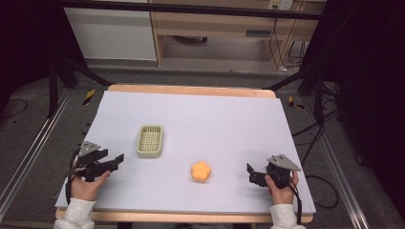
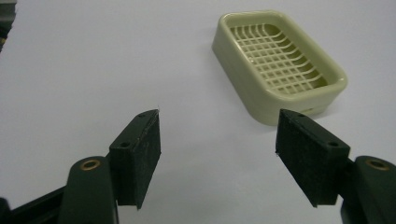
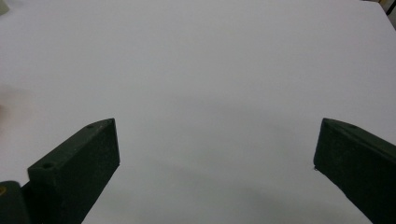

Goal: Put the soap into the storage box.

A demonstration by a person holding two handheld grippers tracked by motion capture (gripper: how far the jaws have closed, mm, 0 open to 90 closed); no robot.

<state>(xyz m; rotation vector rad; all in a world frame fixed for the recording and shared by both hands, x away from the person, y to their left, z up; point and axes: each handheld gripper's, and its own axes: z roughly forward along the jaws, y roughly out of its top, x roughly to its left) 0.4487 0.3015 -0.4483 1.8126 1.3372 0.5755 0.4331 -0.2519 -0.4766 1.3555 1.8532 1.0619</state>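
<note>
High view, bottom edge first: two white sleeves come in at lower left and lower right of the frame. The left hand (image 1: 85, 185) holds the left gripper (image 1: 114, 161) at lower left, jaws spread apart, nothing between them, pointing right toward frame center. The right hand (image 1: 282, 187) holds the right gripper (image 1: 253, 174) at lower right, jaws also apart and empty, pointing left. Both have a grey three-cornered plate on top. Both sit low over the pale lavender sheet covering the table (image 1: 215, 114).

An orange flower-shaped object (image 1: 201, 171) lies on the sheet just below frame center, between the two grippers, nearer the right one, apart from both. A cream soap dish (image 1: 150, 140) with a grid bottom sits left of center, just up-right of the left gripper, not touching it, well apart from the orange piece.

Left gripper view: black jaws wide at bottom, the soap dish (image 2: 280, 65) at upper right of the frame, beyond the right-hand jaw, empty inside.

Right gripper view: black jaws wide at both bottom corners, bare sheet between them.

Farther back in the high view, a wooden table edge shows past the sheet, then grey floor, black frame legs, cables at right, wooden furniture at top.
</note>
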